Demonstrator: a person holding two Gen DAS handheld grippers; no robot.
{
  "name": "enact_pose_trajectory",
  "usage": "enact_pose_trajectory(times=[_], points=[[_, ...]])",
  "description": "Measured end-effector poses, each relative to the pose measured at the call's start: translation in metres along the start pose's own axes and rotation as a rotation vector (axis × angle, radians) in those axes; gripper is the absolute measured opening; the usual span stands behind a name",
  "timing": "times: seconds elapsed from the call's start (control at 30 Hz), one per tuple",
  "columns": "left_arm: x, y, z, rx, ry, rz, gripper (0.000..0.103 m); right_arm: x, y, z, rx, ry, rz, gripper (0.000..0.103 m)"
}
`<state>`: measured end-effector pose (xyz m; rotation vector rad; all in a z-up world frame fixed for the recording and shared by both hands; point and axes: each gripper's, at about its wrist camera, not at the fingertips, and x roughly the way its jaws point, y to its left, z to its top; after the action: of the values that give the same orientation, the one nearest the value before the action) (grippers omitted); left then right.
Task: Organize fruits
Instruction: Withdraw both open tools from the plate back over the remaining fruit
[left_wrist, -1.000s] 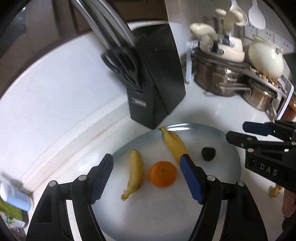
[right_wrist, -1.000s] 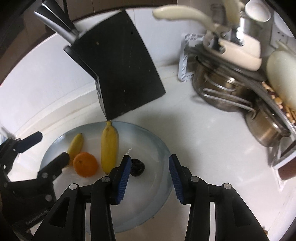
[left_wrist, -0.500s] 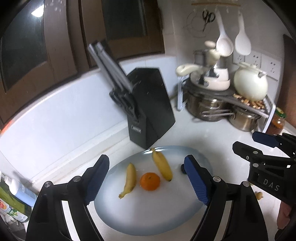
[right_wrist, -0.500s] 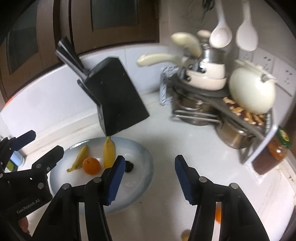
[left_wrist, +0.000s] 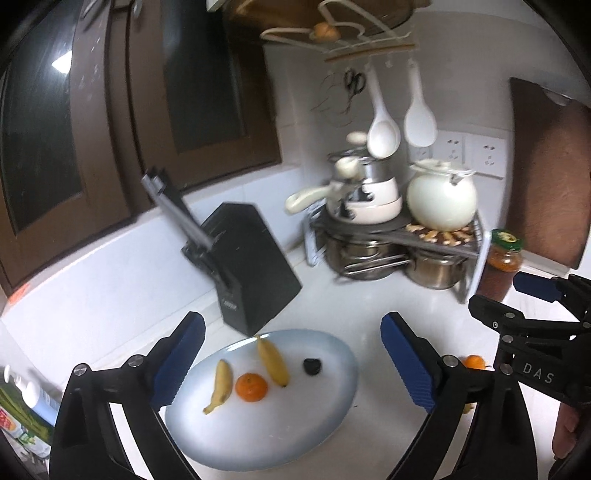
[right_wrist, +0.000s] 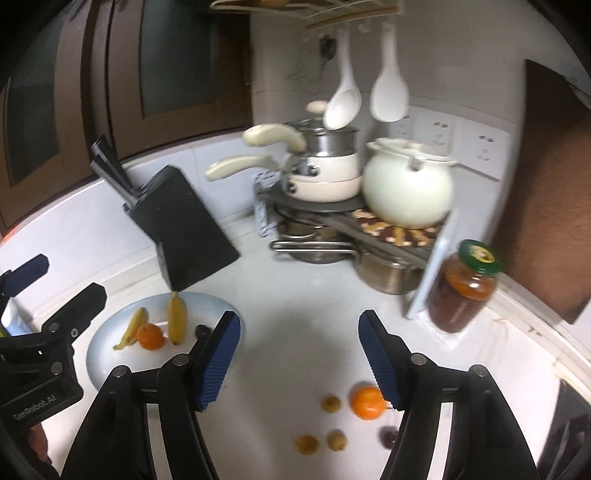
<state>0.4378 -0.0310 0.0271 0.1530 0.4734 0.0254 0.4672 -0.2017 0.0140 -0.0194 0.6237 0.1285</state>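
Left wrist view, read from left to right, showed a bottle (left_wrist: 35, 397) at the edge, then the left hand-held gripper (left_wrist: 291, 354) released, its blue pads spread wide with nothing between them; its jaws had just been opening. Beyond it a pale plate (left_wrist: 332, 413) lay on the white bench (left_wrist: 369, 295), carrying a small banana (left_wrist: 221, 386), an orange (left_wrist: 251, 386) just beside it, a larger banana (left_wrist: 273, 360) and a dark fruit (left_wrist: 312, 365) set a little apart. A black knife block (left_wrist: 255, 273) stood tilted behind the plate, near its far rim. Further right sat a rack of pots (left_wrist: 388, 251), a cream round pot (left_wrist: 441, 197), a jar (left_wrist: 504, 254), and a second orange (left_wrist: 474, 362) on the bench, partly hidden behind the black frames. Right wrist view showed the same plate (right_wrist: 110, 354) at lower left with both bananas, the orange and the dark fruit on it, the latter partly behind a pad. The right hand-held gripper (right_wrist: 299, 358) was also released and empty, jaws having just been opening. On the bare bench low in that view lay three small brown fruits (right_wrist: 330, 403), the loose orange (right_wrist: 366, 402) touching nothing, and another dark fruit (right_wrist: 388, 437) half hidden by the right finger.
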Motion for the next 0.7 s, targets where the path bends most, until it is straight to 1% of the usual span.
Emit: enact_pose_trajectory(times=[0.33, 0.43, 0.63, 0.7], points=[[-0.026, -0.044, 0.008, 0.039, -0.065, -0.066, 0.098, -0.037, -0.049, -0.013, 0.039, -0.043, -0.08, 0.067], [-0.033, -0.053, 0.009, 0.042, -0.074, -0.088, 0.098, -0.048, -0.061, -0.016, 0.057, -0.063, -0.105, 0.067], [-0.045, -0.067, 0.004, 0.042, -0.091, -0.097, 0.098, -0.063, -0.08, -0.024, 0.077, -0.088, -0.158, 0.067], [-0.046, -0.071, 0.001, 0.042, -0.085, -0.107, 0.098, -0.066, -0.084, -0.028, 0.082, -0.088, -0.163, 0.067]])
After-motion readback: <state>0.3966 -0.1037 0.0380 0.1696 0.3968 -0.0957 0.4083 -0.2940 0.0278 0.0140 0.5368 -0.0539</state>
